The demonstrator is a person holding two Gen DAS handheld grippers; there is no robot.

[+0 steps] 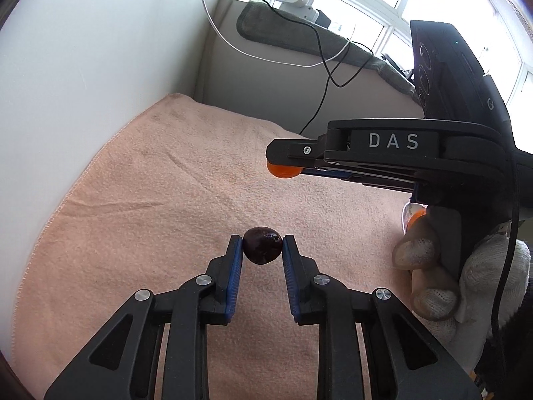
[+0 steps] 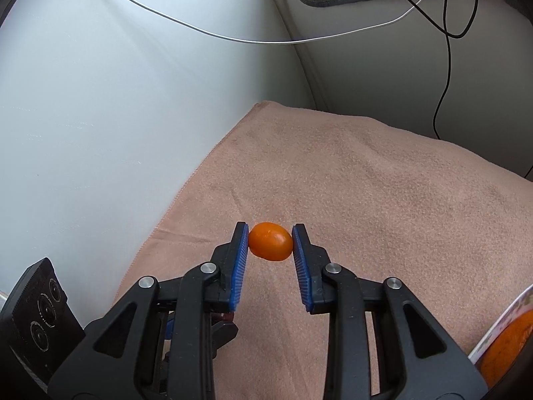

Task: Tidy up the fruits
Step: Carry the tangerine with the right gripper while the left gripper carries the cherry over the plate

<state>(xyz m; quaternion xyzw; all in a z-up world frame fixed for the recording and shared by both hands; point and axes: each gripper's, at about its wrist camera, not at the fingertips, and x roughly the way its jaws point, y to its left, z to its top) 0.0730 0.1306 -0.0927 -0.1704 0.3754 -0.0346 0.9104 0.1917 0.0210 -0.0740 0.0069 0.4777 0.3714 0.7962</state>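
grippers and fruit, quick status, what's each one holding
Left gripper shut on dark cherry. Right gripper shut on orange kumquat. Both held above pink towel; nothing in the way.

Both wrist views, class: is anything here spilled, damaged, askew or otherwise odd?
Nothing stands out. The left claw grips a dark fruit and the right claw grips an orange fruit; both look whole. The pink towel is only lightly creased, with no spills.
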